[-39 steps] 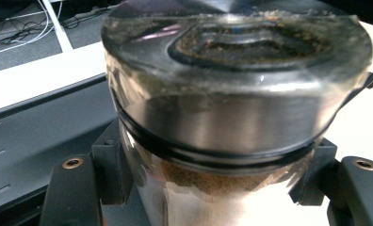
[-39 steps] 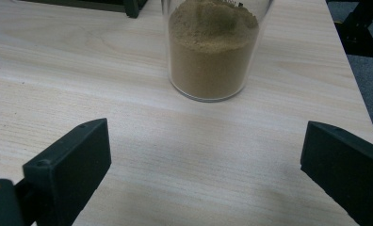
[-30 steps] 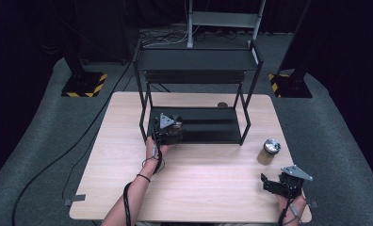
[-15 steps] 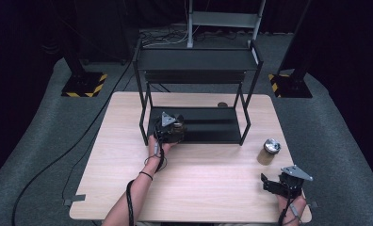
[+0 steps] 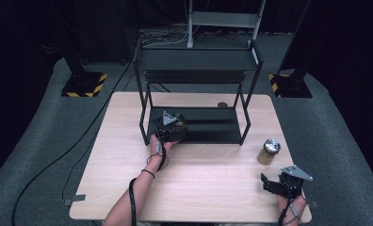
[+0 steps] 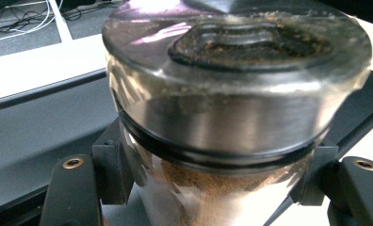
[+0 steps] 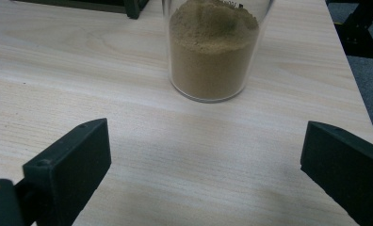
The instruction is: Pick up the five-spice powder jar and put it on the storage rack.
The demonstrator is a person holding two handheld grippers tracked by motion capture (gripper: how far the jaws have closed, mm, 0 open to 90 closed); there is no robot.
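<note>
My left gripper (image 5: 171, 125) is shut on a glass spice jar (image 6: 231, 117) with a clear lid, a steel band and brown powder inside. It holds the jar at the front left of the black rack's lower shelf (image 5: 208, 127). The jar (image 5: 177, 126) sits just over that shelf's left end. A second glass jar (image 5: 269, 150) of tan powder stands upright on the table at the right. My right gripper (image 5: 271, 184) rests near the table's front right corner, open, with that jar (image 7: 213, 52) a short way ahead of its jaws and nothing between them.
The black two-level rack (image 5: 196, 61) stands at the back middle of the wooden table (image 5: 208, 188). A small brown round thing (image 5: 222, 104) lies behind the rack. Cables (image 5: 71, 150) and stands with striped bases (image 5: 83, 87) are on the grey floor around.
The left hand has shifted slightly with the jar at the rack's lower shelf. The right gripper has stayed still.
</note>
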